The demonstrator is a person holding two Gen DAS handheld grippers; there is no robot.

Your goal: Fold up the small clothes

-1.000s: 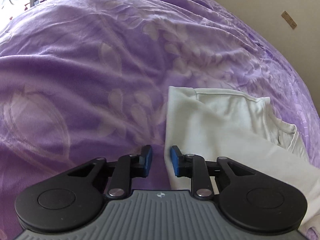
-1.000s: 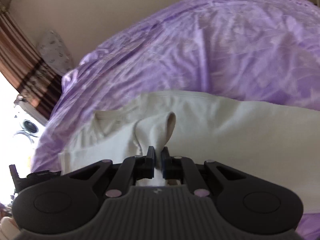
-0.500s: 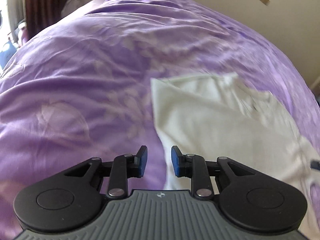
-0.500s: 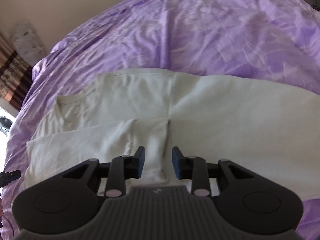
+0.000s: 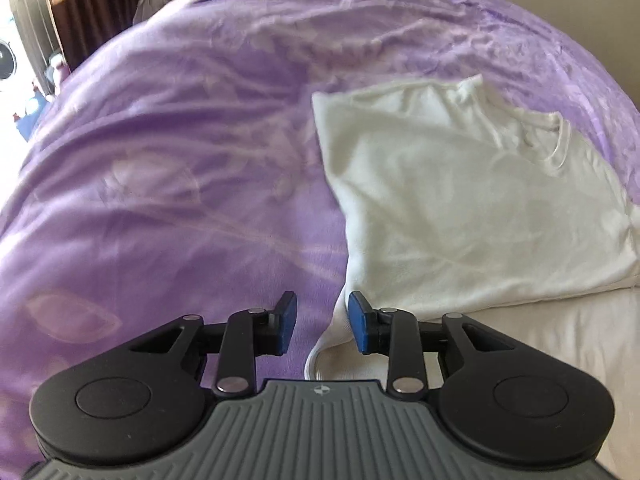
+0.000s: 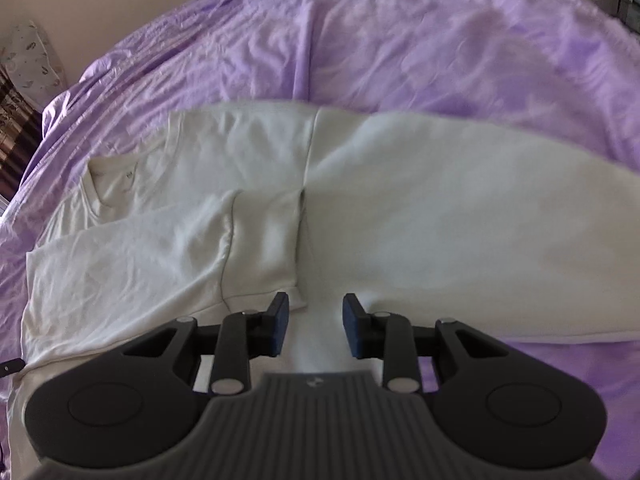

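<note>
A white T-shirt (image 5: 460,208) lies flat on a purple bedspread (image 5: 160,160), its collar (image 5: 556,148) toward the far right. My left gripper (image 5: 322,312) hovers over the shirt's near-left edge. Its jaws are opening and nothing is pinched between them. In the right wrist view the T-shirt (image 6: 400,220) spreads across the bed, with one side and its sleeve (image 6: 264,248) folded inward over the body. My right gripper (image 6: 314,312) stands open just above the cloth beside that sleeve's hem, holding nothing.
The purple bedspread (image 6: 400,40) stretches wide around the shirt on all sides. A brown curtain (image 5: 80,8) and a washing machine (image 5: 6,60) stand beyond the bed's far left. A beige wall (image 6: 100,8) runs behind the bed.
My right gripper let go of the pinched fold of shirt, which now lies flat, and drew back. My left gripper lifted away from the shirt's edge and its jaws spread wider.
</note>
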